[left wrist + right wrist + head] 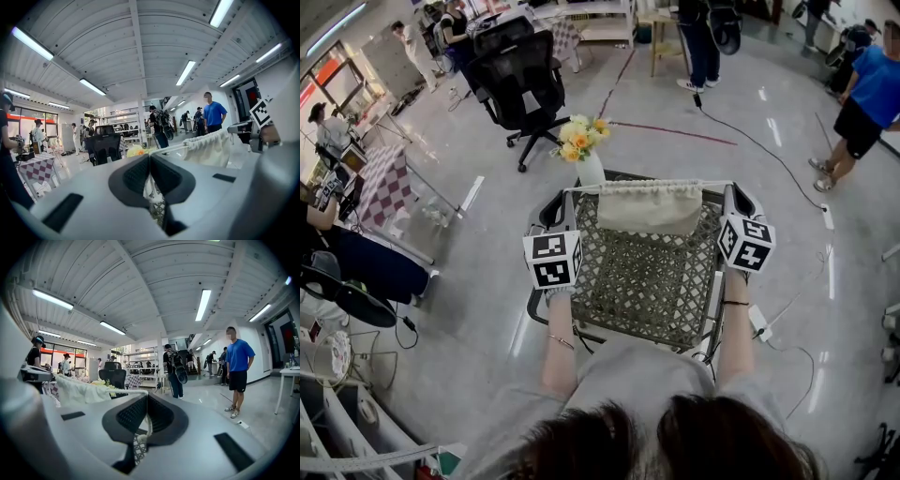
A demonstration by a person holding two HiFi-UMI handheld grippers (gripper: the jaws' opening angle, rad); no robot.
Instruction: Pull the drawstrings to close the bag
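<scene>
I'm holding the left tool (570, 199) clamped shut on the left drawstring (169, 148), and the right tool (730, 192) clamped shut on the right drawstring (123, 391). The cream bag (650, 208) is hanging between them on taut cords, its mouth gathered, above the lattice worktop (647, 277) and near the flowers (579, 137).

Bag (650, 208) in all three views
</scene>
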